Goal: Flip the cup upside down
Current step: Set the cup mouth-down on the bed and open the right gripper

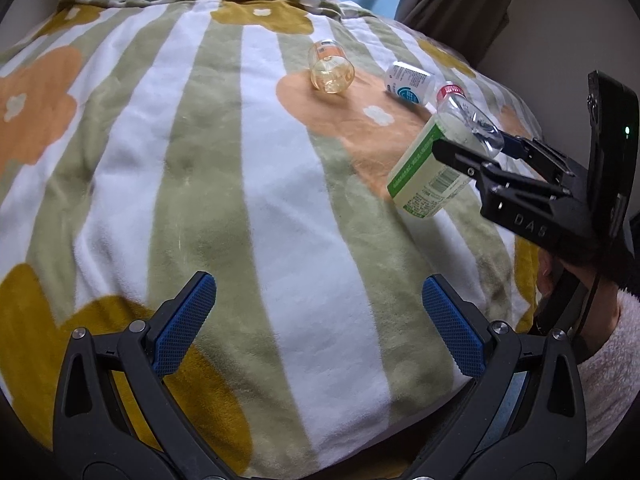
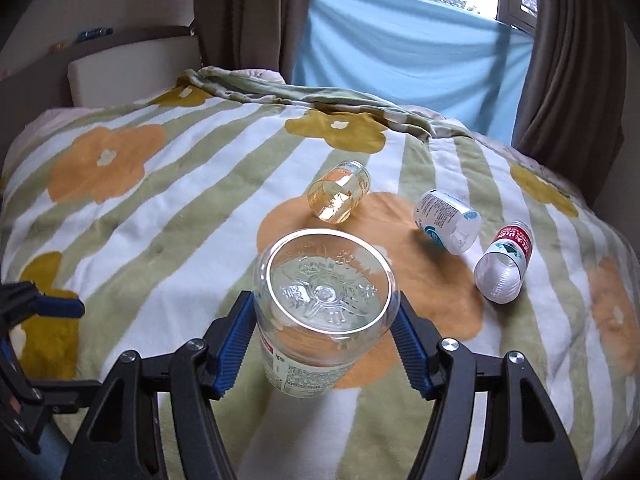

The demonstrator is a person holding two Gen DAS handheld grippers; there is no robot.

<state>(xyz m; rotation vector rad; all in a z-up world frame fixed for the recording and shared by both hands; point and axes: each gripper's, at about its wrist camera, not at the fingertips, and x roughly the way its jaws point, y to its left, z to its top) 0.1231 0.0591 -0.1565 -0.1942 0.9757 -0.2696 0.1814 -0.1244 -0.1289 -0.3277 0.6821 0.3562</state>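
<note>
The cup point(image 2: 326, 312), a clear plastic one cut from a bottle and wrapped in a green-and-white label, sits in the right gripper point(image 2: 326, 334) above the blanket point(image 2: 168, 216). In the right wrist view its moulded base faces the camera and the blue pads point(image 2: 236, 344) press against both sides of it. In the left wrist view the same cup point(image 1: 436, 164) hangs tilted at the right edge of the frame, clear base uppermost and toward the gripper, label end pointing down toward the bedding, clear of the fabric.

Going from left to right across the bed: the left gripper point(image 1: 320, 316) hovers low over the striped, flower-printed blanket, its fingers spread wide with nothing between the blue pads point(image 1: 184, 320). Its tip also shows at the left edge of the right wrist view. Further back, on an orange flower, a small amber-tinted cup point(image 2: 338, 196) lies on its side. To its right a white cup with a blue-and-white label point(image 2: 448, 220) lies tipped over, and just beyond that a clear cup with a red label point(image 2: 506, 262) also lies on its side, open end toward the camera. These three are near one another but apart.

Behind the bed hang brown curtains point(image 2: 248, 16) and a light blue sheet point(image 2: 400, 52) below a window.
</note>
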